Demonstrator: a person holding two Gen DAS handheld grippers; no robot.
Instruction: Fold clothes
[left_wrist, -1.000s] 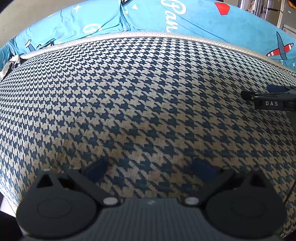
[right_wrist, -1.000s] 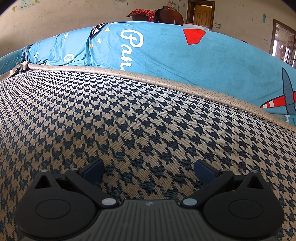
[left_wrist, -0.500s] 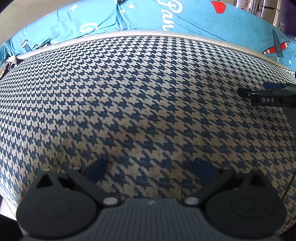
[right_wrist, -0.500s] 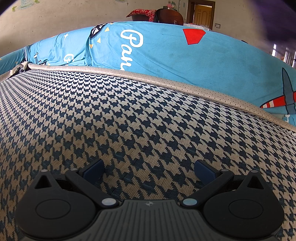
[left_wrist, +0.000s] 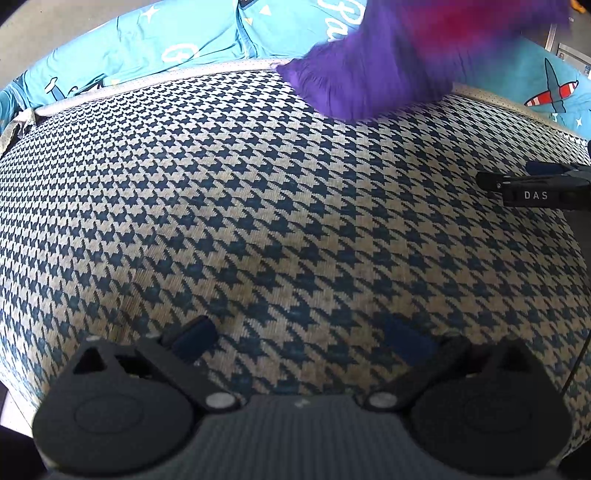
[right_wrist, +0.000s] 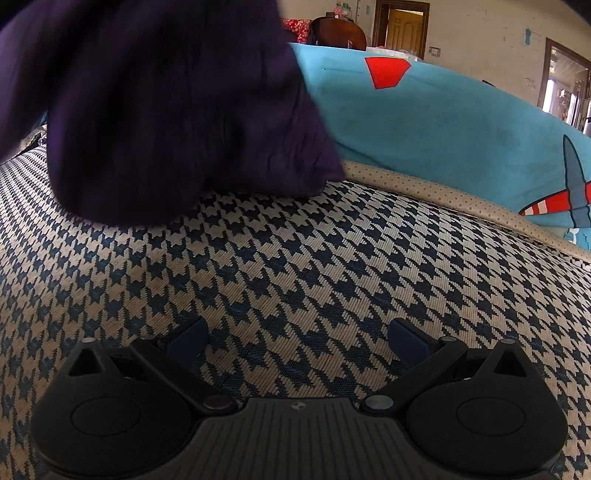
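A purple garment (left_wrist: 373, 70) has come into sight since half a second ago, when only the houndstooth cushion (left_wrist: 258, 206) and the turquoise printed blanket (left_wrist: 147, 40) behind it were there. It now sits at the far edge of the cushion, blurred, covering part of the blanket's white lettering. Whether its lower edge touches the cushion or hangs just above it, I cannot tell.

From the left wrist view the cloth looks bright violet with a smear of red or pink high up near the frame's top. From the right wrist view it (right_wrist: 166, 122) reads much darker, almost plum, bunched and creased, filling the upper left of the picture.

Neither tool has shifted. The left tool (left_wrist: 301, 338) hovers low over the cushion with its blue fingers spread wide and nothing between them. The right tool (right_wrist: 297, 339) is likewise wide and empty; it also shows at the right edge of the left view (left_wrist: 535, 184), with "DAS" lettered on it. Both are well apart from the garment.
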